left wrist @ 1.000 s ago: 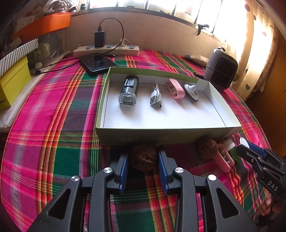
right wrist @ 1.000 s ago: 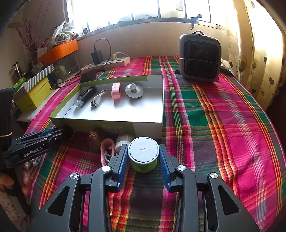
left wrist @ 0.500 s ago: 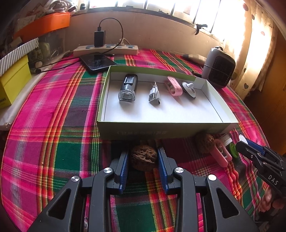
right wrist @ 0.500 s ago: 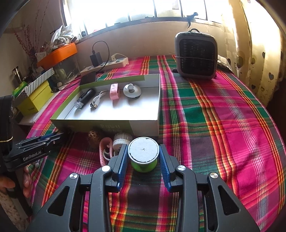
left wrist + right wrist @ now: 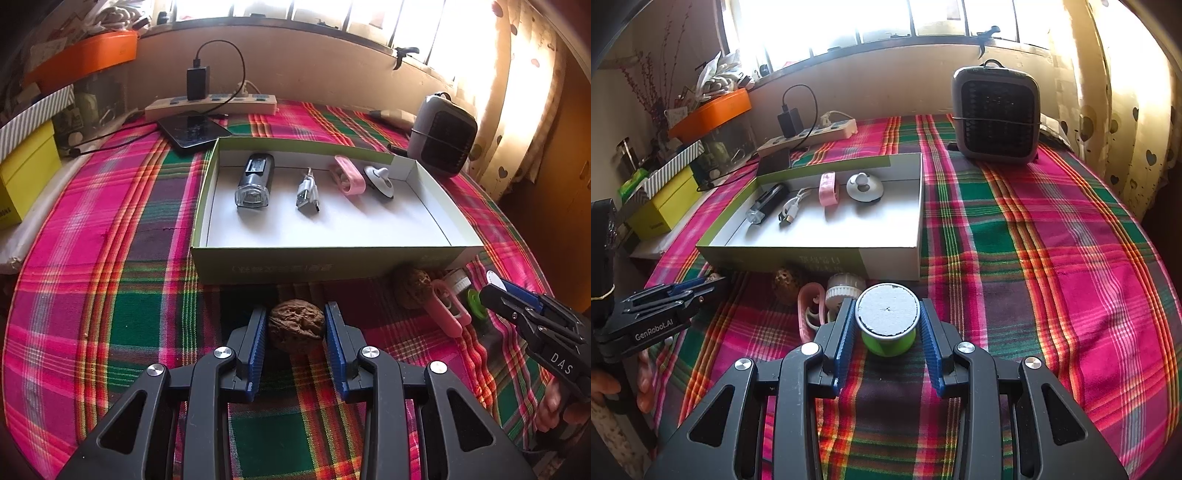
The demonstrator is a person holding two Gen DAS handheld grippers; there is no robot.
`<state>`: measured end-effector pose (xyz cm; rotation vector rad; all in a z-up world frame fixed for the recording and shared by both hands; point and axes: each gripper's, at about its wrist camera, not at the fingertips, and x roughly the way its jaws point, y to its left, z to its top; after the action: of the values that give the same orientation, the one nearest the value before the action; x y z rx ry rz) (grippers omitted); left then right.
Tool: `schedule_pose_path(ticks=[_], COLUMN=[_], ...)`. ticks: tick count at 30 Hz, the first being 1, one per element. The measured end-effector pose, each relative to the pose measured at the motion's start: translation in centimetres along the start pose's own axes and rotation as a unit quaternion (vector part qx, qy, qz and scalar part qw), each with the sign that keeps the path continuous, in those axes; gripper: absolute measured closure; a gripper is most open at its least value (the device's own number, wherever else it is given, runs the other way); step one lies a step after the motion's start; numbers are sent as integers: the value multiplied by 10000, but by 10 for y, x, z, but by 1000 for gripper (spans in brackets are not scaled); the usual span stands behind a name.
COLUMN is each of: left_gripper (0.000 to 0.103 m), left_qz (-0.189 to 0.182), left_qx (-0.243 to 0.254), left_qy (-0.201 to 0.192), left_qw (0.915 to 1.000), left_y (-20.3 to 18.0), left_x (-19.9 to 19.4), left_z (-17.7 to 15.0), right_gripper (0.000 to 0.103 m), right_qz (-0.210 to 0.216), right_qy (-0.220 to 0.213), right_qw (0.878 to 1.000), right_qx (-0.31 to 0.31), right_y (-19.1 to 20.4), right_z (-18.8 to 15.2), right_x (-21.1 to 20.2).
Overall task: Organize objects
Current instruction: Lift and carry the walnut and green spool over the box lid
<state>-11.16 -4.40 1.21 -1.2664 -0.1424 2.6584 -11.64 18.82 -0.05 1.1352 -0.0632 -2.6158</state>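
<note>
My left gripper (image 5: 295, 325) is shut on a brown walnut (image 5: 296, 326), held just in front of the shallow green-and-white box (image 5: 325, 264). The box holds a bike light (image 5: 255, 184), a USB cable (image 5: 308, 194), a pink clip (image 5: 349, 179) and a white suction hook (image 5: 380, 181). My right gripper (image 5: 887, 319) is shut on a green spool with a grey top (image 5: 887, 319), in front of the box's (image 5: 886, 264) near right corner. A second walnut (image 5: 412, 286), a pink clip (image 5: 447, 312) and a white cap (image 5: 846, 290) lie between the grippers.
A grey fan heater (image 5: 995, 114) stands at the back right of the plaid cloth. A power strip (image 5: 210, 105) with a charger and a phone (image 5: 194, 133) lie behind the box. Yellow and striped boxes (image 5: 26, 173) and an orange tray (image 5: 85, 59) stand at the left.
Both grippers have risen and drawn back a little from the box, each keeping its object. The walnut and spool have lifted off the cloth.
</note>
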Motion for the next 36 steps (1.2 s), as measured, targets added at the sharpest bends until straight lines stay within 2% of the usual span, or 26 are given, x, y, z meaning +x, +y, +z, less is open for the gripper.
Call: schedule_pose_path(ticks=[22, 36], left_gripper=[74, 74], left_qz=[-92, -112], left_qx=[241, 292], left_qy=[-267, -359], left_qw=[9993, 9989], left_y=[-17, -20], left_x=[-27, -30], left_z=[12, 27], right_gripper=[67, 67], right_qz=[84, 179], right_qy=[-203, -331], right_qw=[9998, 9993], right_qx=[-38, -41], right_y=[7, 12], right_z=[13, 30], right_x=[-17, -22])
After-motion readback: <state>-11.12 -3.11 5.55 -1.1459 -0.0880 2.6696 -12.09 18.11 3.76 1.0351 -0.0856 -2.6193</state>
